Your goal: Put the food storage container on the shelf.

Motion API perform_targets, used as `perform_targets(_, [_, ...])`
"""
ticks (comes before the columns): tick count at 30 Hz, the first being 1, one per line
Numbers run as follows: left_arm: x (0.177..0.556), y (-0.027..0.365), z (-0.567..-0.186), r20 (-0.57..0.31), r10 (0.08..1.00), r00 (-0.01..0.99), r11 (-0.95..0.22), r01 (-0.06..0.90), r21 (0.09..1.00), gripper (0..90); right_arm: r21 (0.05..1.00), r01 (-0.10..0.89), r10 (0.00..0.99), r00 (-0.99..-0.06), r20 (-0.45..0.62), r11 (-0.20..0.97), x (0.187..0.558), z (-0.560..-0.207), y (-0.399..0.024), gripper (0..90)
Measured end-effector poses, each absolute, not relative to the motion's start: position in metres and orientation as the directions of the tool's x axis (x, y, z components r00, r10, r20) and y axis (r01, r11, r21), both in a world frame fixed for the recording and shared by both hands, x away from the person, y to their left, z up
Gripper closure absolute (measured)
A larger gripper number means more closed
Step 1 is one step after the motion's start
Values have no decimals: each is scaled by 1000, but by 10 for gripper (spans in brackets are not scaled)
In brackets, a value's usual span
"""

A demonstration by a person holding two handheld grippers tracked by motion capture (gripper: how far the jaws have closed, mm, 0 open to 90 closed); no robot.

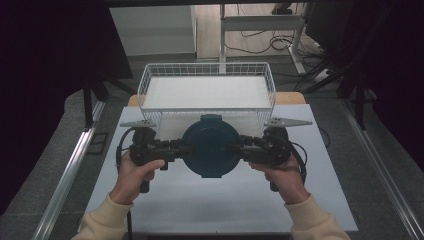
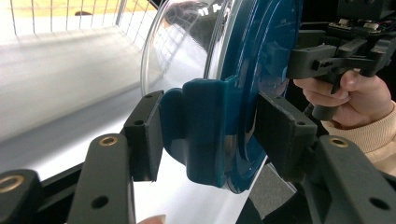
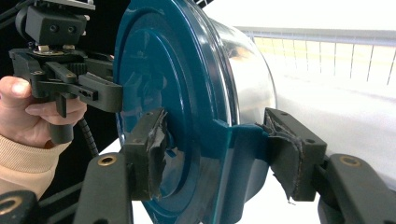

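A round clear container with a dark teal lid (image 1: 210, 145) hangs above the white table (image 1: 215, 205), just in front of the wire basket, its lid facing up. My left gripper (image 1: 176, 148) is shut on the lid's left clip, my right gripper (image 1: 243, 146) on the right clip. In the left gripper view the jaws (image 2: 210, 135) pinch the teal clip (image 2: 203, 130) and the lid's rim. In the right gripper view the gripper (image 3: 219, 154) clamps the opposite clip (image 3: 238, 154), and its pads (image 3: 287, 154) look torn.
A white wire basket (image 1: 145, 85) with a white liner stands at the far side of the table, close behind the container. Beyond it are a desk frame (image 1: 260, 22) and floor cables (image 1: 280, 42). Metal rails (image 1: 67, 170) run along both sides of the table.
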State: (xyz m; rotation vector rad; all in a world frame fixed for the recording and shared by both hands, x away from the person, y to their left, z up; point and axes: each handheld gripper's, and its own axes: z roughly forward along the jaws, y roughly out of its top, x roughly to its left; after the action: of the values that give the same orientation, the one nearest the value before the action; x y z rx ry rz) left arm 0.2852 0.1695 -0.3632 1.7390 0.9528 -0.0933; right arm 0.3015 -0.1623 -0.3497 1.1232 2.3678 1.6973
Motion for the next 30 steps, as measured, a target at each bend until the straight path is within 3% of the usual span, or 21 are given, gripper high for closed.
perform_targets(30, [335,185,-307,-449,563,694,-77,585,807,454,848,508,537,-764,359,155,358,-296,-148,415])
